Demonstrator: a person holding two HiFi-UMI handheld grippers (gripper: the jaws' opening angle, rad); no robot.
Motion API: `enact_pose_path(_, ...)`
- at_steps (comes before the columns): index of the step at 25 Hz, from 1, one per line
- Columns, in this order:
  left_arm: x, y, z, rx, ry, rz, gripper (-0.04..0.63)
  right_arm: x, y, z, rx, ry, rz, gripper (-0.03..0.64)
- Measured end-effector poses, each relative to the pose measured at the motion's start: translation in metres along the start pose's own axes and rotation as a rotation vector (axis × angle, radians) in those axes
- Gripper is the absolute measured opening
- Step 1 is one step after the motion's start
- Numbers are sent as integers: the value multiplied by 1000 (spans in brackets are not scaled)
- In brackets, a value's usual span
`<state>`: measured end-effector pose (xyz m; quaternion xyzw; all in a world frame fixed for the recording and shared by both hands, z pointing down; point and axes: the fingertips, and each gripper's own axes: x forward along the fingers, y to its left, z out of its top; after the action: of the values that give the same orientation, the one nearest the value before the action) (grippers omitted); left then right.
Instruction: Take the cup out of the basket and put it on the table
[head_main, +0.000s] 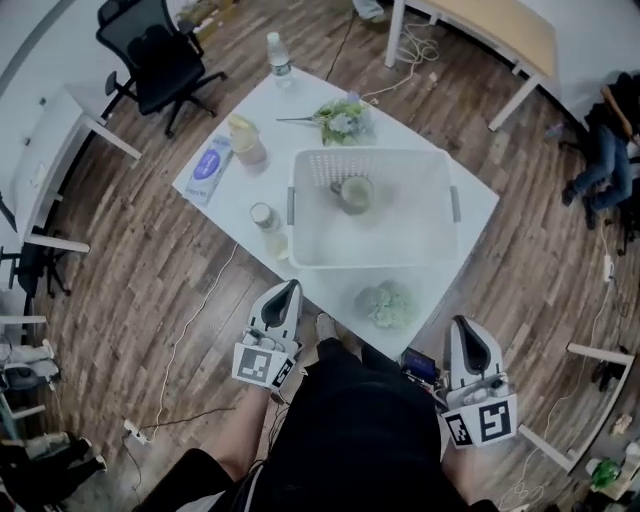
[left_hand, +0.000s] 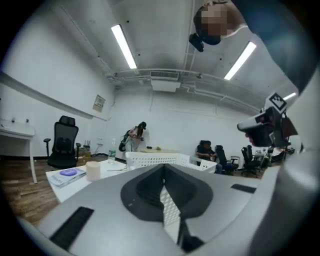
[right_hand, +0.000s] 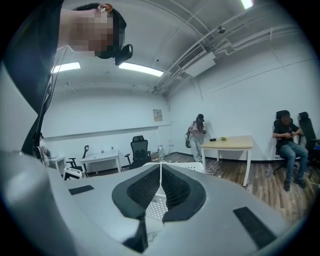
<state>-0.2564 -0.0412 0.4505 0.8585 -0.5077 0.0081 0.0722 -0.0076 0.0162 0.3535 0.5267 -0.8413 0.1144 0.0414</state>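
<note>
A white slatted basket (head_main: 372, 258) stands in the middle of the white table (head_main: 236, 195). A greenish cup (head_main: 354, 193) sits upright inside it, near the far wall. Both grippers hang below the table's near edge, apart from the basket, pointing toward it. My left gripper (head_main: 290, 286) has its jaws closed together with nothing between them; in the left gripper view (left_hand: 163, 168) the basket (left_hand: 155, 159) shows just past the tips. My right gripper (head_main: 462, 322) is also shut and empty, and the right gripper view (right_hand: 160, 166) shows the basket rim (right_hand: 197, 166) beyond it.
On the table are a water bottle (head_main: 279, 55), a flower bunch (head_main: 342, 120), a yellow-topped cup (head_main: 246, 140), a blue packet (head_main: 209, 165), a small jar (head_main: 265, 218) and a green bunch (head_main: 385, 303). An office chair (head_main: 155, 55), a wooden desk (head_main: 500, 30) and a seated person (head_main: 600, 165) surround it.
</note>
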Motion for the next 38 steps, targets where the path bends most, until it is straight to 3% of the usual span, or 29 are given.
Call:
enact_pose_path(6, 33, -72, 58, 66, -76, -135, 9, -23, -31, -2, 58, -42, -17, 26)
enact_pose_path(11, 49, -118, 69, 99, -59, -211, 9, -36, -45, -3, 87, -74, -14, 26)
enact_pose_path(20, 62, -151, 65, 133, 5, -221, 9, -49, -65, -4, 103, -87, 2, 26)
enact_pose_path(25, 85, -151, 58, 172, 99, -243, 14, -57, -77, -5, 122, -103, -14, 26)
enact_pose_path(29, 123, -135, 60, 330, 185, -274, 141, -66, -94, -7, 143, -114, -45, 26)
enact_pose_path(31, 146, -125, 58, 435, 232, -292, 162, -70, -103, -10, 152, -115, -61, 26)
enact_pose_path(34, 183, -113, 35, 534, 354, -334, 209, -77, -117, -17, 166, -113, -89, 26)
enact_pose_path(38, 227, -93, -29, 623, 582, -380, 276, -84, -130, -21, 190, -108, -123, 26)
